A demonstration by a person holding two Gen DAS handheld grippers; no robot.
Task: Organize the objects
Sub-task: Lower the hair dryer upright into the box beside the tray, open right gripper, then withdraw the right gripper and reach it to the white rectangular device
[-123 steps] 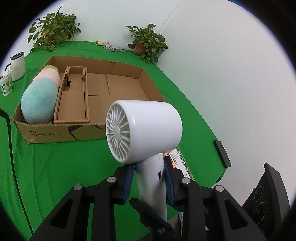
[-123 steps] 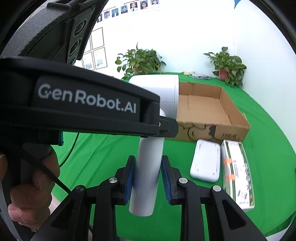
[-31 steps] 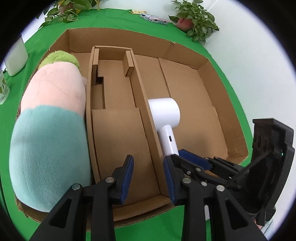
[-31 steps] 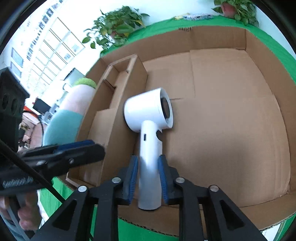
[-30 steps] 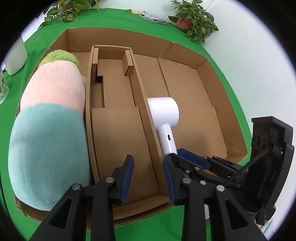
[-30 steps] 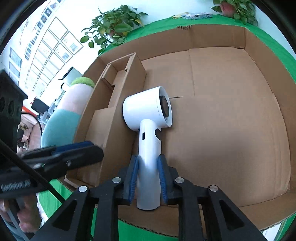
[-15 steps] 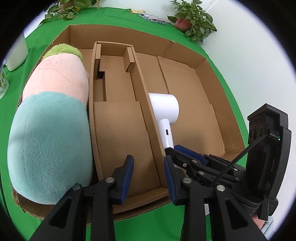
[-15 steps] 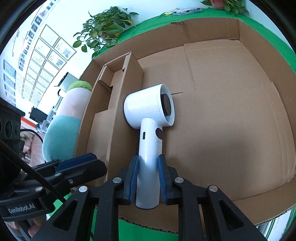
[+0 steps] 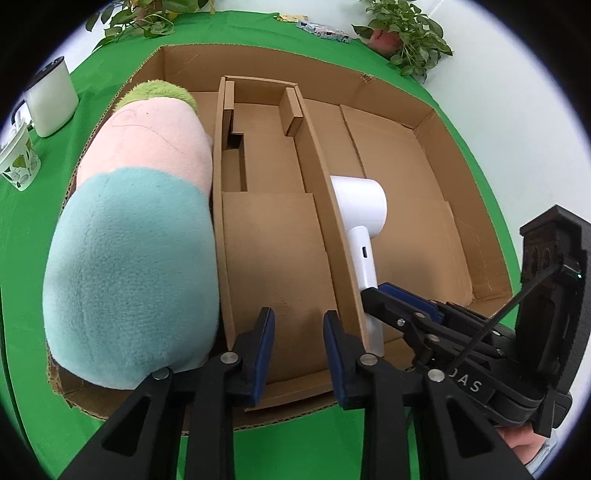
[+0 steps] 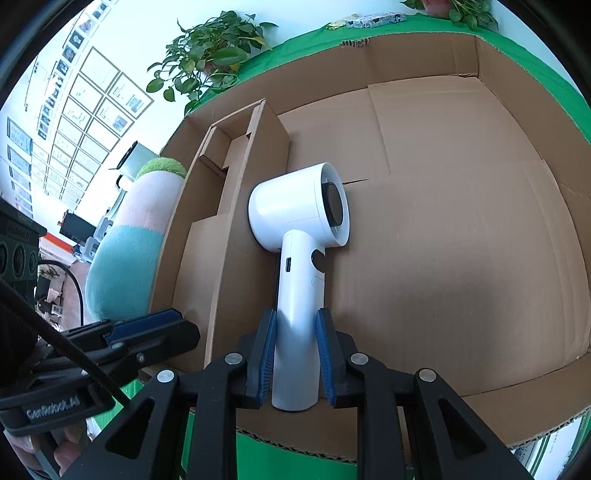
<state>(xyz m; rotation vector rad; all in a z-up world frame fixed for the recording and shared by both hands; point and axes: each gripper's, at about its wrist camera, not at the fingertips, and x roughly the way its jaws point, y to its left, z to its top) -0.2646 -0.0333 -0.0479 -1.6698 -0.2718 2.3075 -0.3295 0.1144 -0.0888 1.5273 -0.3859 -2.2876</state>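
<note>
Big cardboard box (image 9: 436, 122) sits open on a green cloth (image 9: 110, 59). Inside it, at the left end, a plush toy (image 9: 133, 258) in teal, pink and green lies lengthwise, pressed against a narrow cardboard insert (image 9: 273, 236) with its own compartments.

White hair dryer (image 10: 299, 236) lies on the box floor in the wide right-hand section, just beside the insert's right wall, barrel toward the far side, handle pointing back toward the near box wall. Its dark nozzle opening faces right in the right wrist view.

Right gripper (image 10: 295, 354): blue pads pinch the lower part of the dryer handle, one pad on each side, both touching. The same gripper (image 9: 406, 306) shows in the left wrist view reaching in from the right, over the near box edge.

Left gripper (image 9: 299, 350): hangs above the near end of the insert, nothing between its pads, only bare cardboard seen in the gap. Jaws are closing, the gap already narrow. In the right wrist view it (image 10: 147, 332) sits to the left of the dryer, apart from it.

Outside the box: white canister (image 9: 51, 99) and patterned paper cup (image 9: 20, 162) at far left, potted plants (image 9: 410, 33) along the back of the cloth
</note>
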